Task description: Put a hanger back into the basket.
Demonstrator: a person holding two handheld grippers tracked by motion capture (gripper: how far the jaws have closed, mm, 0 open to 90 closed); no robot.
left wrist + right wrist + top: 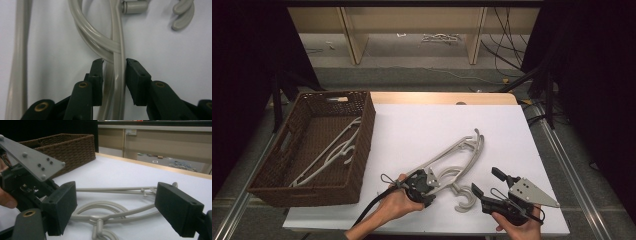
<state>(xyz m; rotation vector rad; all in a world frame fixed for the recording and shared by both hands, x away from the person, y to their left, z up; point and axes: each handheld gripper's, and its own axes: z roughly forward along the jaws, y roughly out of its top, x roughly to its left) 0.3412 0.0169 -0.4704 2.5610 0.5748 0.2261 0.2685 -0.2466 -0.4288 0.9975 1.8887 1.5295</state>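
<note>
Two grey hangers (455,156) lay stacked on the white desk (422,125), near its front edge, hooks toward the person. Largest item on the desk was the brown wicker basket (362,130) at the left, with more grey hangers (332,150) lying inside it. The stacked pair sat well to the right of the basket, running diagonally from front-left to back-right.

Left gripper (428,186) was down on the front end of the pair, held in the person's left hand (394,202). In the left gripper view a hanger arm (118,75) ran straight up between the jaws, with a curved section crossing it just beyond the tips. Left gripper (114,62) jaws were narrowed around that arm: the right pad looked to be against it, the left pad showed a slim gap with a second bar sitting in it. Can't tell if the clamp was fully tight.

Right gripper (487,182) sat in the right hand (517,227) just right of the hanger hooks (464,197), off the hangers, with its grey triangular plate (532,192) pointing right. In the right gripper view its jaws stood wide apart with nothing gripped, and the hangers (117,212) lay on the desk beyond the right gripper (117,207), with the left gripper's plate (30,160) at the left of that view.
</note>
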